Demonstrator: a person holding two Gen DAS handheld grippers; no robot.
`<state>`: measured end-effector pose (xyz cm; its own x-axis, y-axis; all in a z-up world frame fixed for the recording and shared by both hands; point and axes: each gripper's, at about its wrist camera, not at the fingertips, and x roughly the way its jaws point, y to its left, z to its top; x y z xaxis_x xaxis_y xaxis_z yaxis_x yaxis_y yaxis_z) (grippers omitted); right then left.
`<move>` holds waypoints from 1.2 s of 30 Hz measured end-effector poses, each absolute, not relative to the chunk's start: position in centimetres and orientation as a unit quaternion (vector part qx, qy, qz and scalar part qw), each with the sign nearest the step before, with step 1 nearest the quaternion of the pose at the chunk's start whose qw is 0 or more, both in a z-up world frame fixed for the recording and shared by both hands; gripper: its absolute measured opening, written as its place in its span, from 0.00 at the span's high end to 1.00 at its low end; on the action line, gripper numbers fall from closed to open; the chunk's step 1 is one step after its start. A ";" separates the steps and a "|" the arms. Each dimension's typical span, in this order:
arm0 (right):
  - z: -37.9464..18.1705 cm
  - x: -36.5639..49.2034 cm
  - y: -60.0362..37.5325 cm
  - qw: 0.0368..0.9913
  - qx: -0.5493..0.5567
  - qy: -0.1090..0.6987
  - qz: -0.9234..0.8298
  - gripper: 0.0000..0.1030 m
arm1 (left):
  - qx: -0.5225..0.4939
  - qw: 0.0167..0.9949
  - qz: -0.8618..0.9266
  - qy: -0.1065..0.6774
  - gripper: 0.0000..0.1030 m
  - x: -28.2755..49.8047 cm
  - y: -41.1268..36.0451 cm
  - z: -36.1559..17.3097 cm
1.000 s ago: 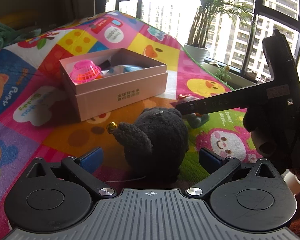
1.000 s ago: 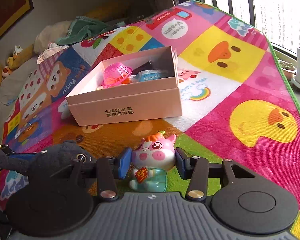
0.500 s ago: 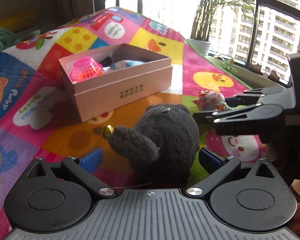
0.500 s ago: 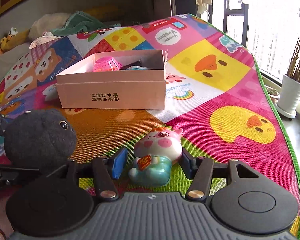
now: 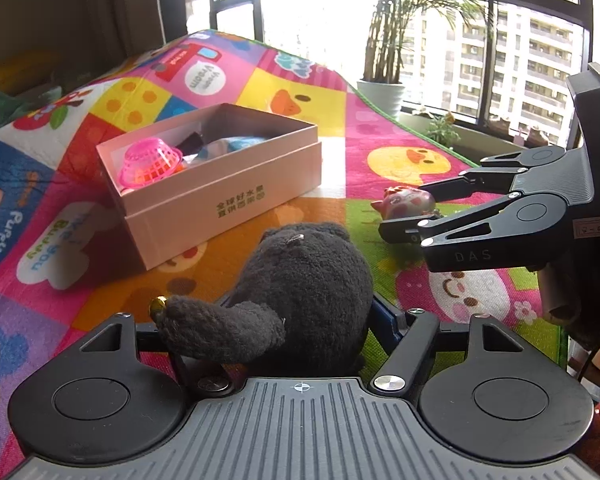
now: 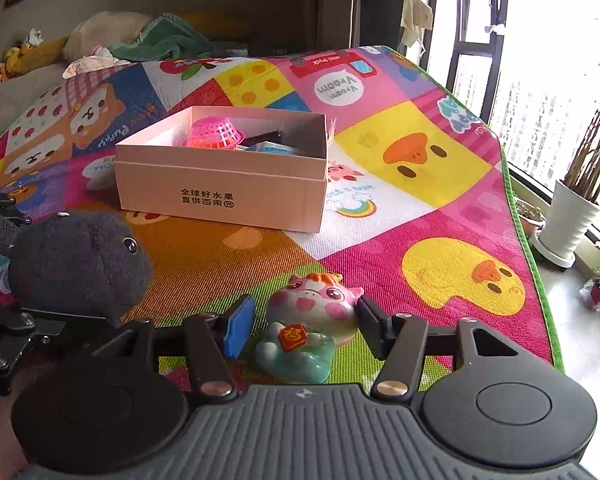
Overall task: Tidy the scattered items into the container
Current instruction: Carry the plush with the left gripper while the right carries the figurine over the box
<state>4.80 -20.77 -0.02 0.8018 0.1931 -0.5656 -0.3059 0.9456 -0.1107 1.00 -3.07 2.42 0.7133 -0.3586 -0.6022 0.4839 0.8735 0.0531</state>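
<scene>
Plush toy (image 5: 300, 292), dark grey, sits between my left tongs (image 5: 300, 332), whose jaws have just closed in and now squeeze its sides. Pig figurine (image 6: 312, 320) stands on the play mat (image 6: 440, 200) inside my right tongs (image 6: 300, 324); one pad touches it, the other stands just clear. Ahead lies the pink box (image 6: 220, 188), a pink basket (image 6: 216, 133) inside.

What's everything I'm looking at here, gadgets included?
Open pale pink cardboard box: one, mid-mat, holding toys.
Pink plastic basket: one, inside box.
Dark grey plush toy: one, before box, gripped.
Pink-and-green pig figurine: one, on mat's green patch.
Colourful cartoon play mat: one, beneath everything.
White-potted plant: one, by window.
Left gripper: one, black, jaws just closed onto plush.
Right gripper: one, black, jaws just closing around figurine, one pad clear.
</scene>
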 end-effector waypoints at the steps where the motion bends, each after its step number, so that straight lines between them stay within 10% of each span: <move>1: 0.1 4.8 -20.8 0.942 -0.103 0.288 0.134 0.53 | 0.105 0.919 -0.231 0.301 0.28 0.9 -3.0 2.6; 22: 16.8 8.4 -22.6 0.972 -0.036 0.154 0.175 0.54 | -0.009 0.959 -0.211 0.189 0.28 10.6 1.3 16.6; 36: 15.0 17.5 -18.6 0.960 -0.042 0.205 0.185 0.54 | -0.059 0.940 -0.213 0.261 0.06 20.2 2.7 10.0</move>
